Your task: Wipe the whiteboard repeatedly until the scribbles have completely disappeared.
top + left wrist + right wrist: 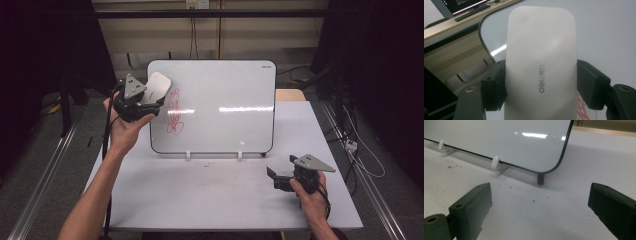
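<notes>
A whiteboard point(225, 90) stands upright on the table point(215, 200) on small white feet point(495, 163). Red scribbles point(173, 112) mark its left part. My left gripper point(150, 97) is raised at the board's upper left corner, shut on a white eraser point(541, 62) printed "deli"; the eraser point(156, 87) lies against the board just left of the scribbles. My right gripper point(274, 179) rests low over the table in front of the board's lower right corner point(554, 167), open with nothing between its jaws.
A wooden desk edge with a monitor point(461, 7) shows behind the board in the left gripper view. Metal rails point(35, 190) run along both sides of the table. Small dark specks point(452, 166) lie on the tabletop near the board's feet.
</notes>
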The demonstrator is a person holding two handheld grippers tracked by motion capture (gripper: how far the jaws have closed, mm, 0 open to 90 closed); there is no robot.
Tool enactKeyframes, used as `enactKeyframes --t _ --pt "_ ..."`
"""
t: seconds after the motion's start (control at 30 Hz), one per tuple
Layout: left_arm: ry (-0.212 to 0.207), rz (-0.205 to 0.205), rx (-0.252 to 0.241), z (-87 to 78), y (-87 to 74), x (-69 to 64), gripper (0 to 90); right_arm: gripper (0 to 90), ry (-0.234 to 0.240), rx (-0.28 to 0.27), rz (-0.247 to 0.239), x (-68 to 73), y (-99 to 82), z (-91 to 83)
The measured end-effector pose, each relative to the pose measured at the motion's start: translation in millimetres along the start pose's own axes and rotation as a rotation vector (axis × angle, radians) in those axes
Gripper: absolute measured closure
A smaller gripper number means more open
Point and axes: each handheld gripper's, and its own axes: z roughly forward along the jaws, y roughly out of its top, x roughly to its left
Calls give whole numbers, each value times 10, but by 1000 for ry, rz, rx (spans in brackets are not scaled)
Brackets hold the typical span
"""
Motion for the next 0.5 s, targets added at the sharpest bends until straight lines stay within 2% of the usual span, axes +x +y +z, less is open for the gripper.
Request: enactKeyframes --t 0.03,0.1,0.13,0.5 --pt "-8 0 4 -13 -16 -5 312 54 -1 0 -1 -1 1 1" --pt "-6 -32 -28 -13 -48 -31 312 54 -1 0 2 -1 4 6" --pt "-12 -12 -6 -32 -52 -19 312 54 -1 -1 1 0 8 9" --pt "-13 -10 -1 -39 -120 -119 312 54 -5 4 9 -4 8 27"
